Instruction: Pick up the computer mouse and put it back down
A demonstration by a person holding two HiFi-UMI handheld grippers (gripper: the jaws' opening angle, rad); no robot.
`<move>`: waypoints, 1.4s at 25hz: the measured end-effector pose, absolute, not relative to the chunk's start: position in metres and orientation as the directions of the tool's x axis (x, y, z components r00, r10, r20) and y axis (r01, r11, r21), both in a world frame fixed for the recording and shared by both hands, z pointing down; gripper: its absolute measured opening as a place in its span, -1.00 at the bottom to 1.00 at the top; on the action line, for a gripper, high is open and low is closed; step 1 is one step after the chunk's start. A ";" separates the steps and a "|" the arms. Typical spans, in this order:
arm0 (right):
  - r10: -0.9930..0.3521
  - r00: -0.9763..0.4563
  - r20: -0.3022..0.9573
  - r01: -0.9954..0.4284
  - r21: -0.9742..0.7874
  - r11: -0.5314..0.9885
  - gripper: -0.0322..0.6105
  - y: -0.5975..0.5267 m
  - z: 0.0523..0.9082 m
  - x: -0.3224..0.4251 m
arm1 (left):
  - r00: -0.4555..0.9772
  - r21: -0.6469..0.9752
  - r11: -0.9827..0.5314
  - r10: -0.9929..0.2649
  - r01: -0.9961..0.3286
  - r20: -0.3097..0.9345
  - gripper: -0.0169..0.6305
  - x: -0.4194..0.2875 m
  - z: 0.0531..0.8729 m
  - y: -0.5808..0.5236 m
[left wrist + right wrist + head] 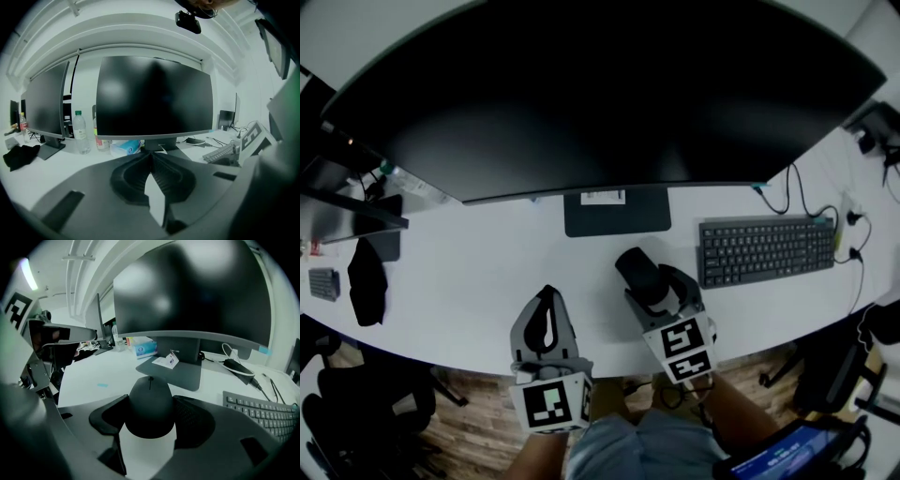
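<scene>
Head view: both grippers over the near edge of the white surface (pixel 469 281). The right gripper (pixel 645 279) is closed on the black computer mouse (pixel 639 272), one jaw on each flank. The left gripper (pixel 548 298) is just beside it, holding nothing.

Left gripper view only: jaw tips meet, nothing between them. Also a water bottle (pixel 80 132), a blue tissue pack (pixel 125 146) and a second monitor (pixel 44 101) at left.

Right gripper view only: the scroll wheel end of the mouse faces away from the camera, toward the monitor foot (pixel 176 366). Its long axis lies along the gripper's line. In the head view that axis runs diagonally, front end toward upper left.

Whether the mouse is clear of the surface: cannot tell.

Surface: wide dark monitor (pixel 600 84), keyboard (pixel 764 248) right of the mouse, black cloth (pixel 367 279) far left. Wood floor (pixel 469 422) below.
</scene>
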State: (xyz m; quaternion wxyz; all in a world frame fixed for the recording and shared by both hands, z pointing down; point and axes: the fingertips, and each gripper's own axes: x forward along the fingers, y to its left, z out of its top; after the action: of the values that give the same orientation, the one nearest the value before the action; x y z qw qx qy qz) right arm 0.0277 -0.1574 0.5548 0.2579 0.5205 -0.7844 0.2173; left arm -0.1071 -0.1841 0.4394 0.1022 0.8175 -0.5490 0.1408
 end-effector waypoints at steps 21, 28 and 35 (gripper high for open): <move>-0.793 -0.529 0.301 -0.822 0.050 0.567 0.04 -0.171 0.357 -0.034 | 0.193 -0.049 -0.197 -0.978 -0.979 0.078 -0.93 -0.152 0.315 -0.153; -0.790 -0.559 0.251 -0.802 0.079 0.592 0.04 -0.172 0.332 -0.048 | 0.142 -0.053 -0.143 -0.989 -0.988 0.033 -0.93 -0.170 0.299 -0.146; -0.779 -0.569 0.262 -0.791 0.084 0.606 0.04 -0.174 0.336 -0.052 | 0.118 -0.065 -0.119 -0.993 -0.991 0.026 -0.93 -0.177 0.302 -0.146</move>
State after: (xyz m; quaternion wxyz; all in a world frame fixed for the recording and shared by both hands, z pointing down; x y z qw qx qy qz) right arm -0.0519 -0.1741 0.3362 0.1373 0.4433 -0.8855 0.0213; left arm -0.1774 -0.1462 0.3021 -0.0156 0.7475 -0.6634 0.0312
